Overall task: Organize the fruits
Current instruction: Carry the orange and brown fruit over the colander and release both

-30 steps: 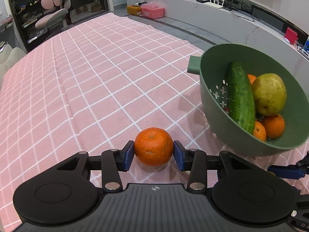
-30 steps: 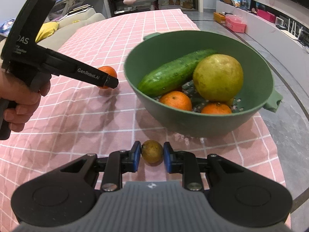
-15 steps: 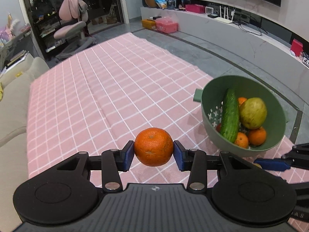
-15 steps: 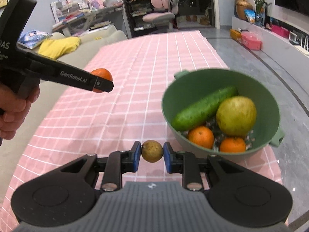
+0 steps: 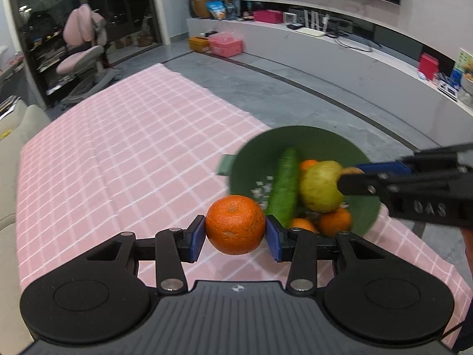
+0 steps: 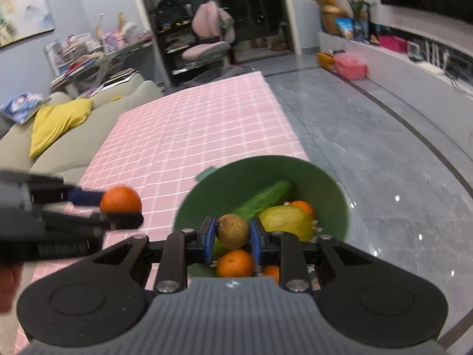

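Two fruits are riding in your grips: the left gripper (image 5: 235, 233) is pinching the mandarin (image 5: 235, 224) beside the green bowl (image 6: 334, 195), the right gripper (image 6: 231, 234) is clamping a small brown fruit (image 6: 232, 231) above it, ready for dropping in.

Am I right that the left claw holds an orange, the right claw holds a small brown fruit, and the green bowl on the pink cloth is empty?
Not quite: the green bowl is not empty. The right wrist view shows a cucumber, a yellow-green fruit and oranges in it. The rest stands: the left claw holds an orange, the right claw holds a small brown fruit, and the bowl sits on the pink cloth.
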{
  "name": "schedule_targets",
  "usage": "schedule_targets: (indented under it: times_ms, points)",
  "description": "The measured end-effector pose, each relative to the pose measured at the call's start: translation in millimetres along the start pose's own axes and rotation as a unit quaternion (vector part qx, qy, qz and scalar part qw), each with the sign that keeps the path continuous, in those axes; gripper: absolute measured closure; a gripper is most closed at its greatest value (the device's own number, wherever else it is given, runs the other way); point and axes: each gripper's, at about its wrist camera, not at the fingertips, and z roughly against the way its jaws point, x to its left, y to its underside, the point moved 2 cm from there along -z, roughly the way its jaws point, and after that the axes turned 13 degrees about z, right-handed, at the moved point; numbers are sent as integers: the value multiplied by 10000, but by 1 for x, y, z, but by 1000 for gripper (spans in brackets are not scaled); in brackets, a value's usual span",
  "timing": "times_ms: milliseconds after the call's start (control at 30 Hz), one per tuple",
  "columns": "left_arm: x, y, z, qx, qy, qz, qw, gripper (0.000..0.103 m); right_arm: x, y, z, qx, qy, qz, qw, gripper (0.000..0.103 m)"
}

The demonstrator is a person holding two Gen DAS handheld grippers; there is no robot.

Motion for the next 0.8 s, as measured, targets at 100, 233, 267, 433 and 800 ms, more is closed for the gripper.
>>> schedule_targets:
  times_ms: [100, 233, 267, 433, 800]
  points:
    - [-17, 2, -11, 59, 126, -97, 9999, 54, -16, 1, -4, 161, 39, -237, 9996, 82]
    - [-32, 6, -25, 153, 240, -182, 9994, 54, -29, 7, -8, 317, 58, -444, 9985, 82]
    - [-35, 6, -27, 169, 253, -186, 9994, 54, -31, 7, -9, 344, 55, -464, 9983, 82]
    - [-43, 11, -45, 326, 230, -224, 9990, 54, -35, 8, -13, 469, 75, -435, 9979, 82]
    - [-48, 24, -59, 616, 166, -410, 9971, 54, -30, 21, -27, 892, 44, -344, 9954, 82]
